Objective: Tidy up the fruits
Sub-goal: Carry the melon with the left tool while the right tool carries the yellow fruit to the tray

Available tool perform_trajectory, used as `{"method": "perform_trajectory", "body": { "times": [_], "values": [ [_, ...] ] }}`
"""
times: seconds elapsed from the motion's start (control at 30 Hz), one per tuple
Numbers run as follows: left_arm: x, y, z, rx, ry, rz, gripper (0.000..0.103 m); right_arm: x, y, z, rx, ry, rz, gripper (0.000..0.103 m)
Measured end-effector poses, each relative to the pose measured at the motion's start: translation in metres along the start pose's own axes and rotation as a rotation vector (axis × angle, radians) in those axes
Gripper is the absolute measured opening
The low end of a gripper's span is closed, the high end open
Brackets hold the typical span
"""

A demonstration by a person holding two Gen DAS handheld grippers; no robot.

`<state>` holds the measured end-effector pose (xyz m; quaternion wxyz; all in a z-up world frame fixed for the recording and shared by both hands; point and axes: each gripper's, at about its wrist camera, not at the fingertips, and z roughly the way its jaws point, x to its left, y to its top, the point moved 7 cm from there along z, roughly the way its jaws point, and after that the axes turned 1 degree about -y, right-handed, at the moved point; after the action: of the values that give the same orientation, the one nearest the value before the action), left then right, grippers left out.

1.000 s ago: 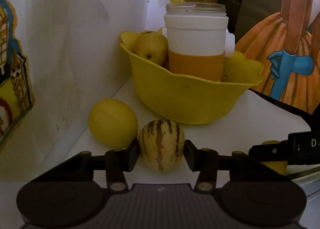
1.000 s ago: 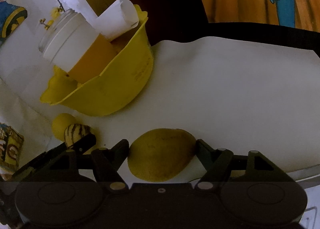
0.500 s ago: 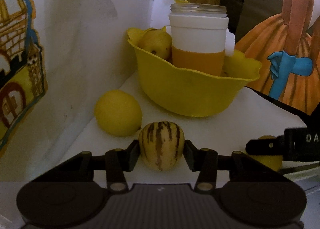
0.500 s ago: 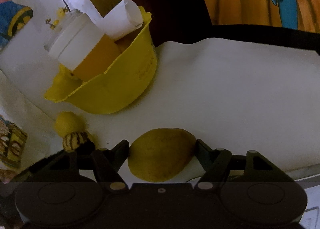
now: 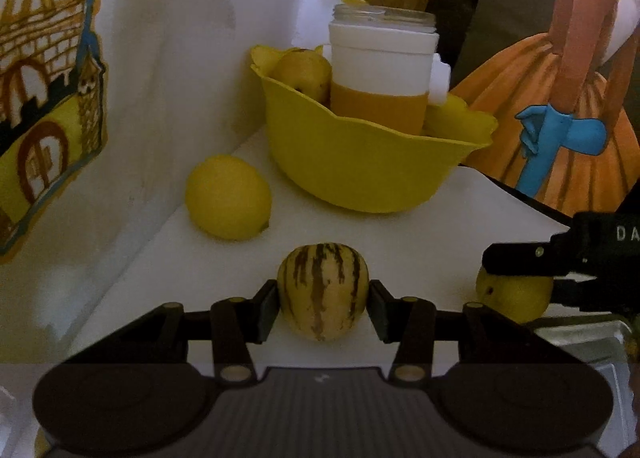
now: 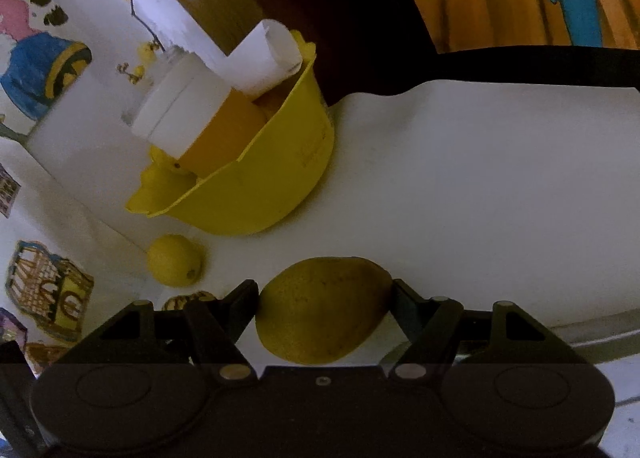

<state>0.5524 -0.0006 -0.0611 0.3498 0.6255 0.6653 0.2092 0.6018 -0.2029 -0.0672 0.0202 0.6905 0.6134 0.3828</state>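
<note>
Fruits are what both grippers hold here: the left gripper [image 5: 323,300] has its pads pressed on either flank of a small striped fruit [image 5: 322,290], and the right gripper [image 6: 325,308], set wider, is closed on a larger dull-yellow fruit [image 6: 323,308] that fills the whole gap between its fingers. Each fruit is taken across its middle, probably so that the round body cannot roll out of the pads. Ahead of the left fingers and to their left a lemon [image 5: 228,197] lies loose on the white tabletop [image 5: 400,230], close to the wall; straight ahead, further off, stands the yellow bowl [image 5: 360,170], the likely place for the fruit. The bowl is crowded: a white-and-orange jar [image 5: 382,70] stands in its middle with another fruit [image 5: 304,72] behind the rim, so free room seems to remain only along the near side. Ahead of the right fingers the tabletop is bare up to its far edge, which gives that hand the easier path.
</note>
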Motion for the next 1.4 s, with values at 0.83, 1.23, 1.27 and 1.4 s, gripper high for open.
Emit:
{"method": "perform_trajectory", "body": {
  "times": [0.83, 1.23, 1.27, 1.4],
  "values": [
    [-0.122, -0.035, -0.053, -0.012, -0.205, 0.124, 0.051, -0.087, -0.052, -0.137, -0.013, -0.079, -0.111, 0.073],
    [-0.162, -0.055, -0.034, 0.066, -0.299, 0.219, 0.051, -0.095, -0.082, -0.146, -0.053, -0.108, -0.348, 0.073],
    [-0.164, -0.056, -0.033, 0.071, -0.303, 0.221, 0.051, -0.095, -0.084, -0.145, -0.054, -0.11, -0.361, 0.073],
    [-0.168, -0.058, -0.028, 0.085, -0.311, 0.225, 0.051, -0.092, -0.089, -0.14, -0.05, -0.113, -0.406, 0.073]
  ]
}}
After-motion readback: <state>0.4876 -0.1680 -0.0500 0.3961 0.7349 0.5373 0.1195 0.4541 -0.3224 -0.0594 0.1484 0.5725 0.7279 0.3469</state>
